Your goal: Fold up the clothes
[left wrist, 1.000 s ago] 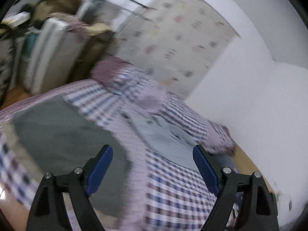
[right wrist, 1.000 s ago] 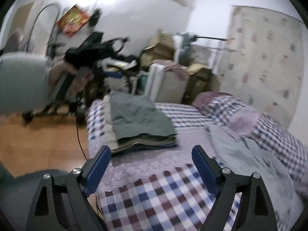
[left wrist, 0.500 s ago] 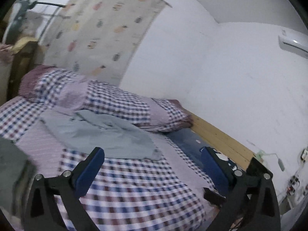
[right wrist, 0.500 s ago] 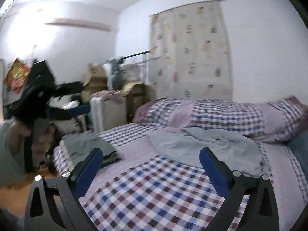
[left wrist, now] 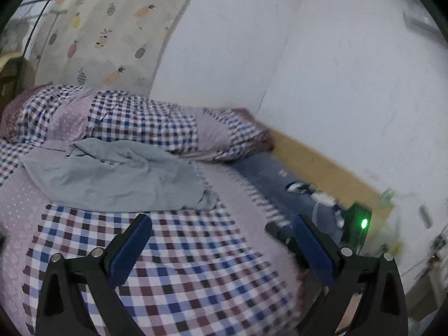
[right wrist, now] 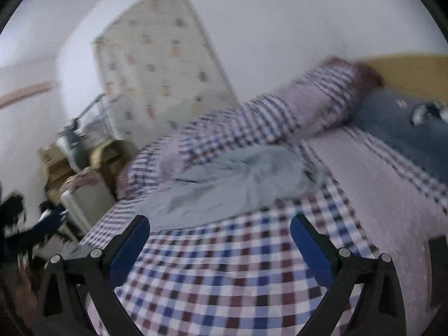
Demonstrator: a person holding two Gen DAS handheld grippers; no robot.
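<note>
A crumpled pale grey-blue garment (left wrist: 117, 179) lies unfolded on the checked bedspread (left wrist: 196, 266), just in front of the checked pillows (left wrist: 140, 120). My left gripper (left wrist: 222, 240) hovers open above the bed, short of the garment's near edge, with nothing between its blue pads. In the right wrist view the same garment (right wrist: 238, 179) lies ahead, blurred by motion. My right gripper (right wrist: 219, 240) is open too and holds nothing, above the checked cloth (right wrist: 238, 280).
A dark blue blanket (left wrist: 280, 184) with a white pattern lies at the bed's right side along a wooden rail (left wrist: 322, 165). A device with a green light (left wrist: 364, 222) sits near the right finger. Boxes and clutter (right wrist: 70, 173) stand left of the bed.
Both views have swung right, away from the folded dark clothes at the bed's left end, and now face the grey-blue garment and pillows. Both grippers stayed open.
</note>
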